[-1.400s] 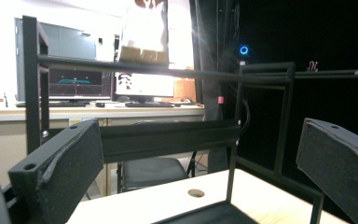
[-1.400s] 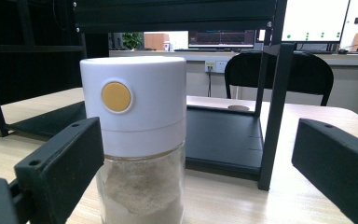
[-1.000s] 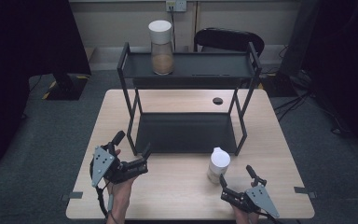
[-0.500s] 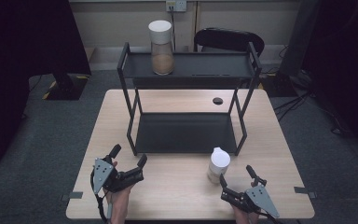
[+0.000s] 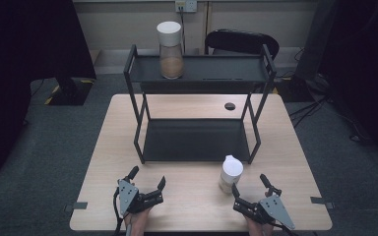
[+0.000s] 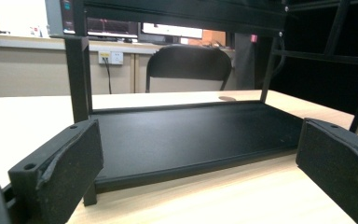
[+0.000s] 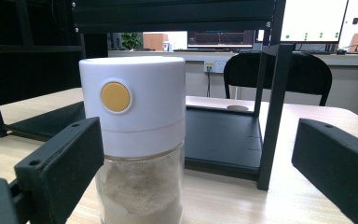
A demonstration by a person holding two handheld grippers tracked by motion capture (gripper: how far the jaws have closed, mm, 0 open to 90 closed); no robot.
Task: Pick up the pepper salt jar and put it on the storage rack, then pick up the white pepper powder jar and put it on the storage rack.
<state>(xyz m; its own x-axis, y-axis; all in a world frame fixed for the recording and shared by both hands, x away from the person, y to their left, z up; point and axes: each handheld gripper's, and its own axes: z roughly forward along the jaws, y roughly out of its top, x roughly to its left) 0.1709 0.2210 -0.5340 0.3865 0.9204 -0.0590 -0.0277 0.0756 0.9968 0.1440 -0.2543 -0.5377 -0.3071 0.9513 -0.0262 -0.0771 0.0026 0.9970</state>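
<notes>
Jar (image 5: 231, 173): a clear glass cylinder part-filled with pale tan powder, capped by a smooth white plastic lid carrying a round yellow button (image 7: 115, 97); no writing can be read on it. It stands upright on the surface (image 5: 197, 206) just in front of the rack's front right leg. Rack (image 5: 197, 140): matte black metal, two flat rectangular trays joined by square-section posts. A second jar (image 5: 170, 49), taller, also white-lidded with brown contents, stands on the rack's top tray toward its left end. Surface: pale wood-grain laminate, with a small round dark cap behind the rack. Right gripper (image 5: 254, 194): jaws spread wide, just in front of the jar, not touching it. Left gripper (image 5: 147, 178): jaws spread wide and empty, in front of the rack's left half. Jaw pads are black, with a rough, fibrous texture.
</notes>
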